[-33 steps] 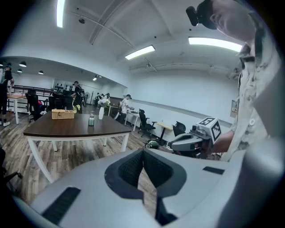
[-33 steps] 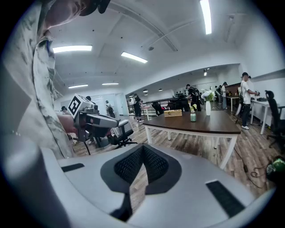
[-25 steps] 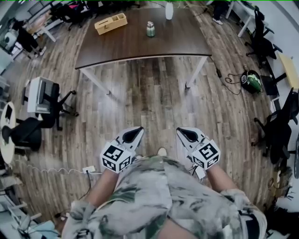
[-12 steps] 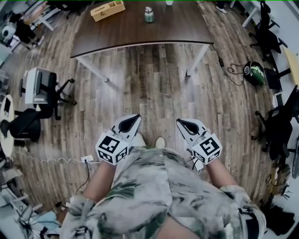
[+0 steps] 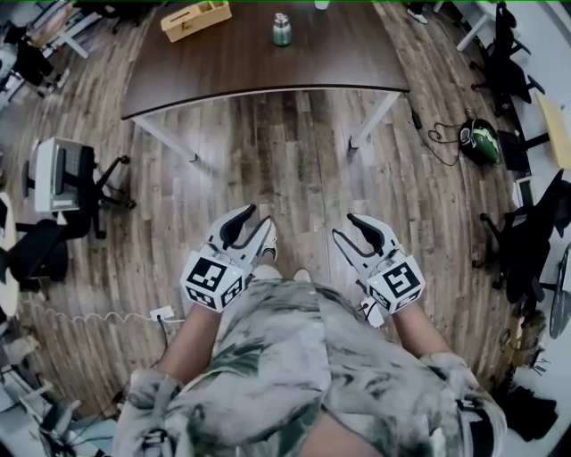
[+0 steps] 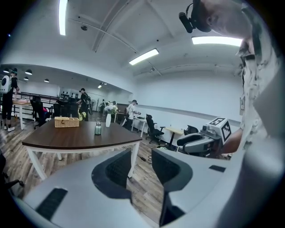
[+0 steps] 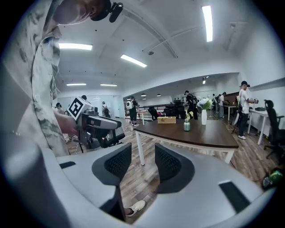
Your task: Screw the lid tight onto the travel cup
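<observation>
Green cyl. travel cup w/ silvery lid on dark wood-grain table.

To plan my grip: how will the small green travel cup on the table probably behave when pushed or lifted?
The travel cup stands upright and looks taller than wide, so a push near its top may tip it. Its rounded body would probably roll if it falls. Its fill is hidden, so weight is uncertain.

The head view's top edge cuts off the white vase, and the travel cup is too small to tell whether it is screwed shut.
</observation>
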Available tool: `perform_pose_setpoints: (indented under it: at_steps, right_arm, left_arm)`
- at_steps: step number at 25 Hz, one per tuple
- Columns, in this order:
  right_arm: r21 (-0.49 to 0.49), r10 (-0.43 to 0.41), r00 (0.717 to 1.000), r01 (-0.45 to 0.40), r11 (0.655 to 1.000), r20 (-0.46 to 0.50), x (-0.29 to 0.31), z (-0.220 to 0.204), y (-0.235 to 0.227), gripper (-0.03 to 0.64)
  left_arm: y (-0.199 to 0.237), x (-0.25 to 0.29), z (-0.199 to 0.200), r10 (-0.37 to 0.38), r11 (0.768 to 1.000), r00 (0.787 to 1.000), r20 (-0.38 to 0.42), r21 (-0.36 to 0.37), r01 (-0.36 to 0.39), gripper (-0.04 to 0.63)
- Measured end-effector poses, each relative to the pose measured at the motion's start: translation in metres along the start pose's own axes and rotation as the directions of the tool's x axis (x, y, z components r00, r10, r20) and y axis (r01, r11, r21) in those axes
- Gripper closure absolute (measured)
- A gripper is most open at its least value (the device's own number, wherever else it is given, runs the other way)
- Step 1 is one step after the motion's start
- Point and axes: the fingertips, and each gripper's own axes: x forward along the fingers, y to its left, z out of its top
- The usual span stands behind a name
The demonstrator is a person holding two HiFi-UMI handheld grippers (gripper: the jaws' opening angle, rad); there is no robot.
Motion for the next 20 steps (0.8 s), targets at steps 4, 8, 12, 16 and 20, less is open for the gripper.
perform_pose_setpoints:
  at_steps: [4, 8, 12, 16, 20]
  right_arm:
    - [-0.002, -0.031, 0.999, 0.031, 1.0, -0.009, 0.04, 0.024, -0.027, 0.436]
    - [0.0, -0.063, 0.998, 0.063, 0.998, -0.021, 0.082, 0.048, -0.054, 0.448]
    - [0.025, -0.087, 0.996, 0.088, 0.996, -0.022, 0.124, 0.067, -0.069, 0.456]
    - [0.011, -0.107, 0.993, 0.108, 0.994, -0.039, 0.16, 0.078, -0.078, 0.459]
    - [0.019, -0.135, 0.989, 0.136, 0.99, -0.054, 0.181, 0.084, -0.09, 0.462]
  left_arm:
    - [0.047, 0.027, 0.017, -0.013, 1.0, 1.0, -0.004, 0.017, 0.013, 0.451]
    - [0.092, 0.054, 0.04, -0.036, 0.998, 0.999, -0.007, 0.049, 0.036, 0.448]
    - [0.135, 0.072, 0.054, -0.062, 0.996, 0.998, -0.01, 0.06, 0.062, 0.427]
    - [0.168, 0.088, 0.061, -0.1, 0.993, 0.995, -0.007, 0.054, 0.1, 0.427]
    - [0.192, 0.104, 0.066, -0.124, 0.991, 0.992, -0.011, 0.05, 0.124, 0.426]
